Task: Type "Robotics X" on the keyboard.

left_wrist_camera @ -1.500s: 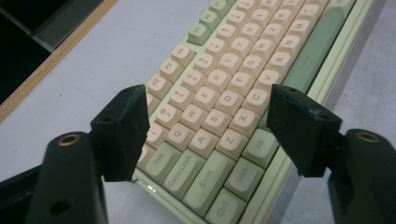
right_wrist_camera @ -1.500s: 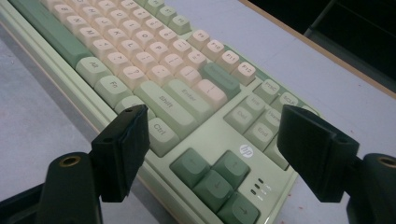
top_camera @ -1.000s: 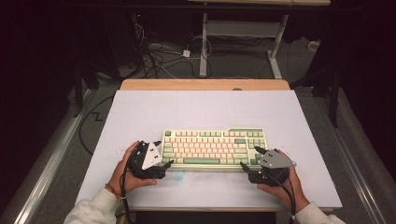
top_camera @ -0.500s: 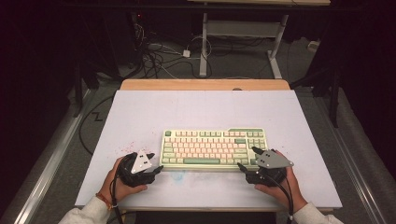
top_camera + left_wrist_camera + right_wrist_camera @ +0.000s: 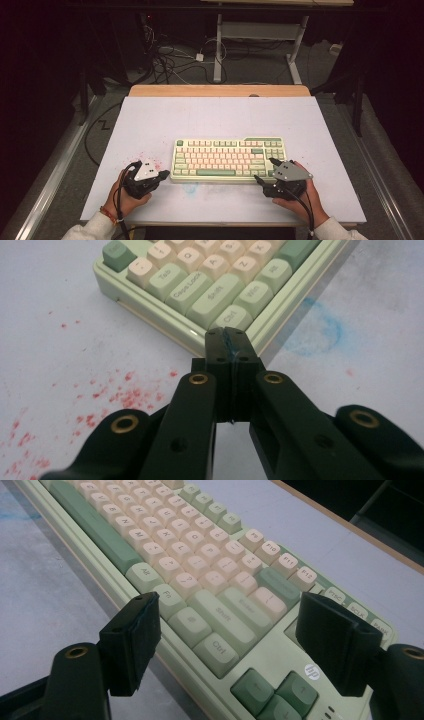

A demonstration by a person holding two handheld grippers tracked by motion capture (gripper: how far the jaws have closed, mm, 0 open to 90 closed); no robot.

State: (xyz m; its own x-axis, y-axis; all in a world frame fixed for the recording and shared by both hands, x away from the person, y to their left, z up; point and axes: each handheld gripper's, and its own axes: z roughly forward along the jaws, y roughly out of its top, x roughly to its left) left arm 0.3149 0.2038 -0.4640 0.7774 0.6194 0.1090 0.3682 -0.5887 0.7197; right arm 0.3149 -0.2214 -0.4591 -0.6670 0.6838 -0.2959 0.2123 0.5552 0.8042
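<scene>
Forearms are cut off at the bottom edge of the high view, so just sleeves and hands show; the keyboard's far right end is partly covered by the right gripper, and small key legends blur there; in the right gripper view the keyboard's far rows run out of frame. The keyboard lies flat near the front middle of the white table, between the two hands. Since a second ago the left gripper has drawn back from the keyboard's left end and now sits just beside its near-left corner; its jaws have just been closing and now meet pad to pad with nothing between them, tips pointing at the Ctrl key; the right gripper has stayed put, jaws spread wide over the keyboard's near-right corner, gripping nothing. Keycaps are smooth, rounded plastic in cream and pale green on a green case; jaws are matte black with brass inserts; red specks and a faint blue smear mark the table's surface.
</scene>
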